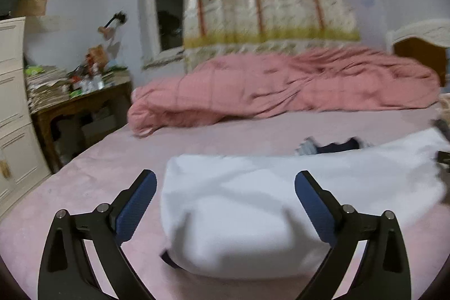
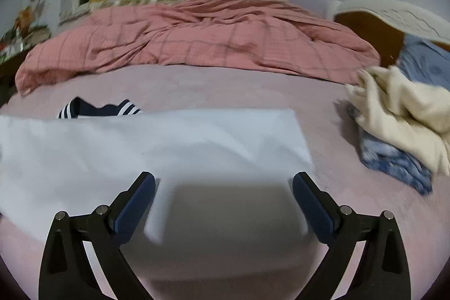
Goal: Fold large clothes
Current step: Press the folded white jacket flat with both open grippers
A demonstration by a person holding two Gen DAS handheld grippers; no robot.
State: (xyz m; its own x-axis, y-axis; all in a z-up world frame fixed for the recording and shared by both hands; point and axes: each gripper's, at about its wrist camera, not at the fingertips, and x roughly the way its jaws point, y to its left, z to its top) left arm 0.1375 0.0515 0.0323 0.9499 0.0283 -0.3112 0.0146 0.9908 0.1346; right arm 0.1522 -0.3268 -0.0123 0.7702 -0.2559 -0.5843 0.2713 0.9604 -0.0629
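Note:
A white garment (image 1: pixel 253 204) lies across the pink bed sheet (image 1: pixel 92 179), folded into a long band. A navy collar with white stripes (image 1: pixel 334 146) sticks out at its far edge. My left gripper (image 1: pixel 225 187) is open and empty, its blue pads either side of the garment's left end. In the right wrist view the same white garment (image 2: pixel 157 145) spreads to the left, with the striped navy collar (image 2: pixel 104 108) behind it. My right gripper (image 2: pixel 223 187) is open and empty over the garment's right end.
A rumpled pink quilt (image 2: pixel 197 38) lies along the far side of the bed. A cream garment (image 2: pixel 405 120) over blue patterned cloth (image 2: pixel 393 162) is piled at the right. A cluttered wooden table (image 1: pixel 81 97) and white drawers (image 1: pixel 14 103) stand left of the bed.

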